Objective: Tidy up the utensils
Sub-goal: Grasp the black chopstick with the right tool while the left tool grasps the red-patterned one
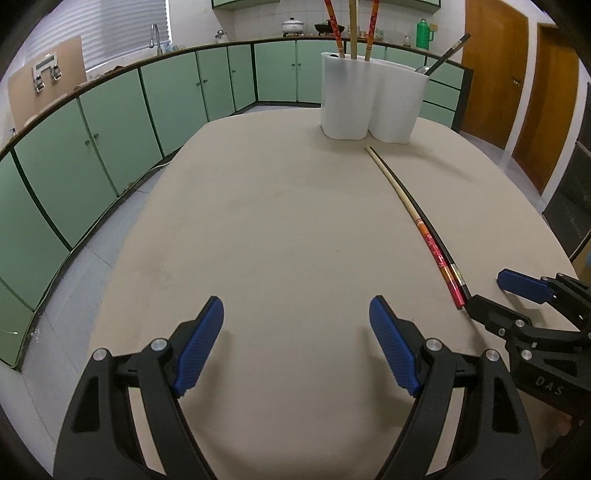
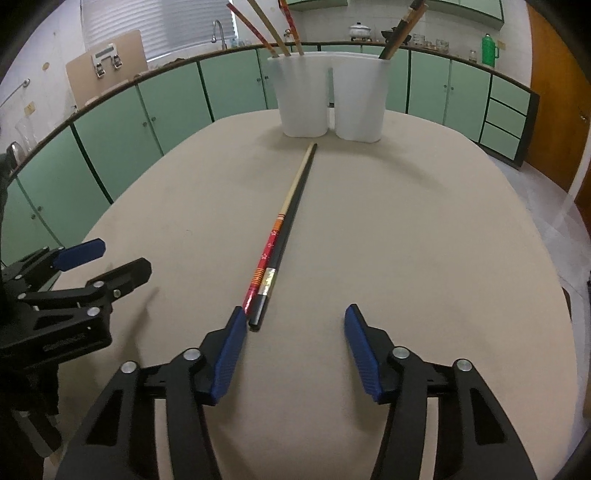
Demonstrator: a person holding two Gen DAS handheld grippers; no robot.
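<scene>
Two long chopsticks lie side by side on the beige table: a red-and-cream one and a black one, tips pointing at a white two-compartment holder. The holder's left compartment has three chopsticks, the right one dark utensils. My right gripper is open, its left finger touching the near ends of the chopsticks. It shows in the left wrist view. My left gripper is open and empty over the table, left of the chopsticks. It shows in the right wrist view.
The beige table has rounded edges. Green cabinets run along the far wall with a sink tap, a pot and a green flask on the counter. Wooden doors stand at the right.
</scene>
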